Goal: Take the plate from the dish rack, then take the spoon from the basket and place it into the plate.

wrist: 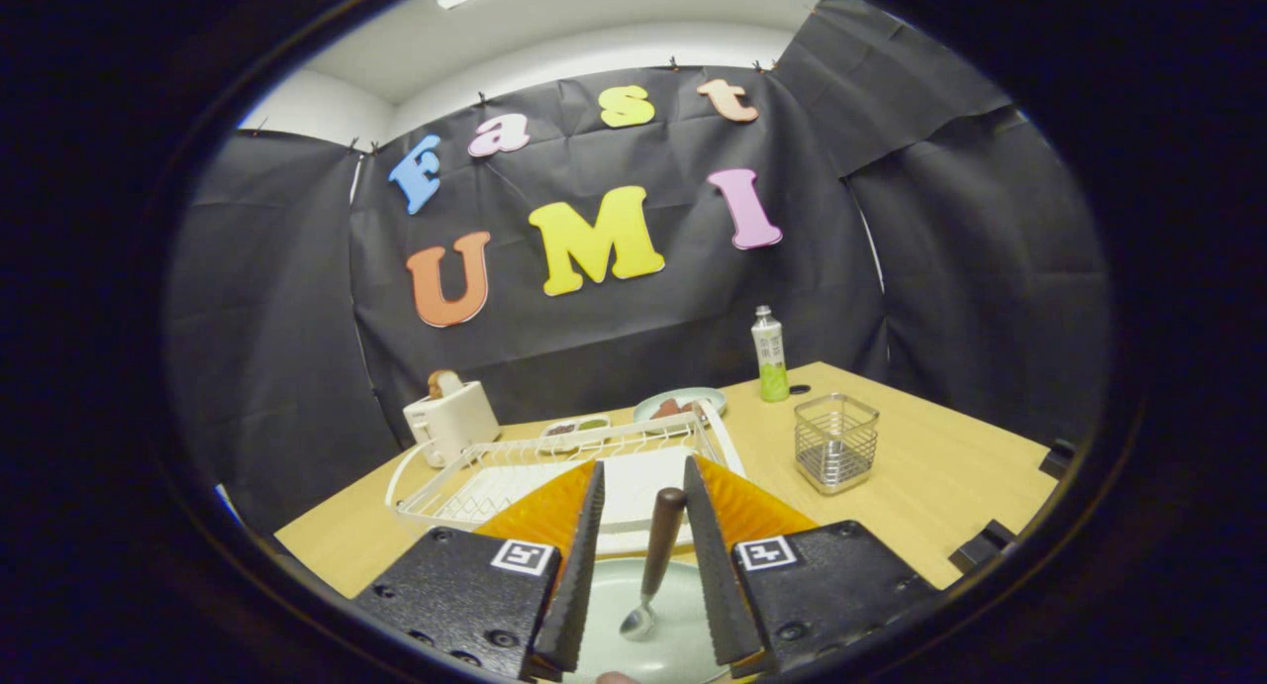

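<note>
With plate point(661, 625) already out of dish rack point(554, 466) and lying on counter point(921, 476) just before rack, spoon point(653, 560) rests in plate, bowl down, between fingers. Gripper point(641, 496) fingers spread, touching nothing. Basket point(836, 441) beside rack looks emptied. Task seems all but done; only withdrawal left.

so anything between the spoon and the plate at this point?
Nothing visible. The spoon stands between the open gripper fingers, bowl already down on the plate directly beneath it.
</note>
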`<action>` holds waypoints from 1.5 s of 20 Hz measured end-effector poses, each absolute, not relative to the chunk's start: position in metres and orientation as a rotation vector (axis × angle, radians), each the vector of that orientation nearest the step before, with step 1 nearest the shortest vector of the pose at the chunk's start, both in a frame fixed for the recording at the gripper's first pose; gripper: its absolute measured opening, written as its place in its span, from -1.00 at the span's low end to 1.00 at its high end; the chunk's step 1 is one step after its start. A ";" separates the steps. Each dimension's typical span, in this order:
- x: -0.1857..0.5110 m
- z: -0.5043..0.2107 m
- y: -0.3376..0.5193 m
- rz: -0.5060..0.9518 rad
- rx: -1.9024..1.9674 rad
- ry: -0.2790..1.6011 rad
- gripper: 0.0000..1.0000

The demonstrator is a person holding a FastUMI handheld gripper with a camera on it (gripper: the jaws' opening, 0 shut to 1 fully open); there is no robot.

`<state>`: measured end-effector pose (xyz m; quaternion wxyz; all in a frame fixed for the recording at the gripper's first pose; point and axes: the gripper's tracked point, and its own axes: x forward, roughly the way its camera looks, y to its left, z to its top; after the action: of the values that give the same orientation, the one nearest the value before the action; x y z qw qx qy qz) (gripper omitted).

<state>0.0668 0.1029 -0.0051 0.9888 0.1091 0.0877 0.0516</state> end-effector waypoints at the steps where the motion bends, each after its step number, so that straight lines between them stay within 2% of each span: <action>1: 0.066 -0.004 0.101 0.104 0.218 0.172 0.15; 2: 0.066 -0.002 0.100 0.109 0.221 0.165 0.28; 4: 0.064 0.001 0.099 0.119 0.225 0.156 0.40; 10: 0.053 0.019 0.094 0.119 0.186 0.099 0.54; 13: 0.044 0.034 0.092 0.116 0.131 0.051 0.86; 17: 0.024 0.045 0.091 0.130 0.036 0.023 0.96; 30: -0.020 0.061 0.089 0.169 0.033 -0.043 0.96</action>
<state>-0.0199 0.0889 0.0612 0.9961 0.0167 -0.0213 0.0843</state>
